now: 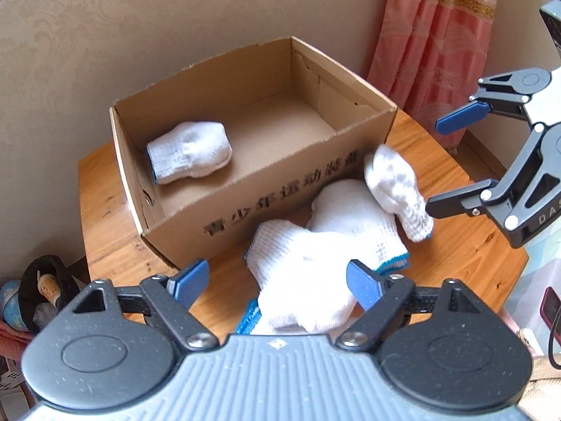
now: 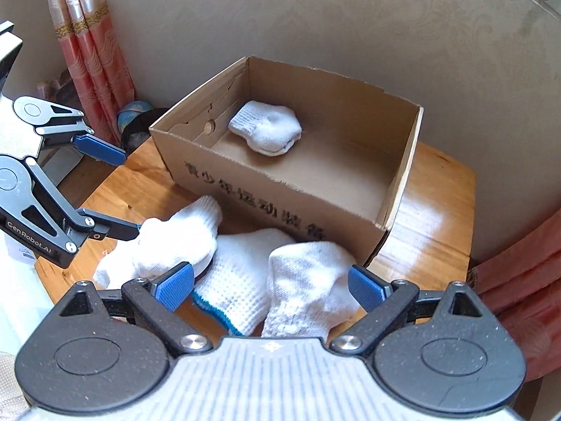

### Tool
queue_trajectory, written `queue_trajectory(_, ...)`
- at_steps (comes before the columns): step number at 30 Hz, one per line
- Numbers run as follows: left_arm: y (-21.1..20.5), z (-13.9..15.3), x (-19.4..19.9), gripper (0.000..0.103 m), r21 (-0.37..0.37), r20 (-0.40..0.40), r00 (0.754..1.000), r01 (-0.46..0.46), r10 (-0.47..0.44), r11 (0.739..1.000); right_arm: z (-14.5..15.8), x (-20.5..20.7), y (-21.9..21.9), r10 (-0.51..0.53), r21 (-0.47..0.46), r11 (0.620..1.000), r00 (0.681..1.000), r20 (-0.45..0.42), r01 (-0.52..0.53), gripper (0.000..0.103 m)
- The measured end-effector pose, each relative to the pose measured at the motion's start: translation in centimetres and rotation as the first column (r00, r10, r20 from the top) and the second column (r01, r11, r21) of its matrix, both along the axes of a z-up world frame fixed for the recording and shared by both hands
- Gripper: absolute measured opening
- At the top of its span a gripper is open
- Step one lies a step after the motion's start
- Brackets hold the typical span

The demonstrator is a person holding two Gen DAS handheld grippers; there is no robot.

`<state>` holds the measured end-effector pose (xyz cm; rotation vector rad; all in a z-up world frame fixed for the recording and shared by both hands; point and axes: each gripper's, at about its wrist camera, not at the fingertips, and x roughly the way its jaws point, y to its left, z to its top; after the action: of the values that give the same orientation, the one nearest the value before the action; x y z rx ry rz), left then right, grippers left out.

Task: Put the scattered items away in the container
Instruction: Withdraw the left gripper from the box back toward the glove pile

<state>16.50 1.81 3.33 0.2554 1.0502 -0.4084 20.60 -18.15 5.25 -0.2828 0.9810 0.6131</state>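
Note:
An open cardboard box (image 1: 266, 172) (image 2: 273, 193) stands on a wooden table (image 1: 105, 210) (image 2: 438, 189). One folded white glove (image 1: 191, 152) (image 2: 268, 129) lies inside it. Three white gloves with blue cuffs lie on the table in front of the box: a near one (image 1: 301, 280) (image 2: 164, 245), a middle one (image 1: 354, 217) (image 2: 242, 266) and a far one (image 1: 392, 182) (image 2: 312, 280). My left gripper (image 1: 277, 280) (image 2: 131, 193) is open around the near glove. My right gripper (image 2: 270, 286) (image 1: 433, 166) is open, with the far glove between its fingers.
A beige wall stands right behind the box. Pink curtains (image 1: 431, 42) (image 2: 87, 45) hang by the table's far side. A dark basket with clutter (image 1: 42, 294) sits on the floor beside the table. A pink cloth (image 2: 519, 298) lies past the table's right edge.

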Motion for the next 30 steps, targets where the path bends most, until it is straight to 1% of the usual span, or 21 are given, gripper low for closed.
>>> queue_trajectory(7, 0.4, -4.6, -2.2, 0.086, 0.041, -0.071, 0.997, 0.014, -0.011, 0.999, -2.4, -2.2, -0.2, -0.011, 0.011, 1.000, 0.997, -0.070, 0.012, 0.097)
queue_trajectory(12, 0.6, -6.4, -2.6, 0.086, 0.062, -0.082, 0.997, 0.015, -0.010, 0.998, -3.5, -3.4, -0.4, -0.010, 0.003, 1.000, 0.995, -0.100, 0.010, 0.097)
queue_trajectory(14, 0.8, -6.9, -2.4, 0.086, 0.046, -0.082, 0.997, 0.016, -0.013, 0.999, -3.7, -3.6, -0.3, -0.010, 0.011, 1.000, 0.994, -0.109, 0.011, 0.097)
queue_trajectory(15, 0.9, -7.0, -2.2, 0.087, 0.034, -0.078, 0.997, 0.017, -0.015, 0.999, -3.8, -3.7, -0.2, -0.009, 0.014, 1.000, 0.993, -0.114, 0.011, 0.097)
queue_trajectory(16, 1.0, -7.2, -2.1, 0.090, 0.023, -0.075, 0.997, 0.016, -0.015, 1.000, -4.0, -3.8, -0.1, -0.009, 0.017, 1.000, 0.993, -0.118, 0.011, 0.097)
queue_trajectory(19, 1.5, -7.7, -1.7, 0.091, -0.014, -0.079, 0.997, 0.005, -0.006, 1.000, -4.4, -4.0, 0.2, -0.006, 0.015, 1.000, 0.992, -0.125, 0.008, 0.097)
queue_trajectory(21, 1.7, -7.9, -1.8, 0.091, -0.038, -0.096, 0.995, -0.004, 0.000, 0.999, -4.6, -4.1, 0.3, -0.001, 0.015, 1.000, 0.992, -0.129, 0.003, 0.097)
queue_trajectory(24, 1.9, -7.9, -2.2, 0.091, -0.056, -0.124, 0.992, 0.005, -0.012, 0.998, -4.8, -4.4, 0.5, 0.008, 0.018, 1.000, 0.991, -0.136, -0.005, 0.097)
queue_trajectory(30, 1.6, -7.6, -4.2, 0.091, -0.087, -0.168, 0.985, 0.021, -0.036, 0.996, -5.6, -5.0, 0.8, 0.037, 0.013, 0.999, 0.987, -0.154, -0.035, 0.097)
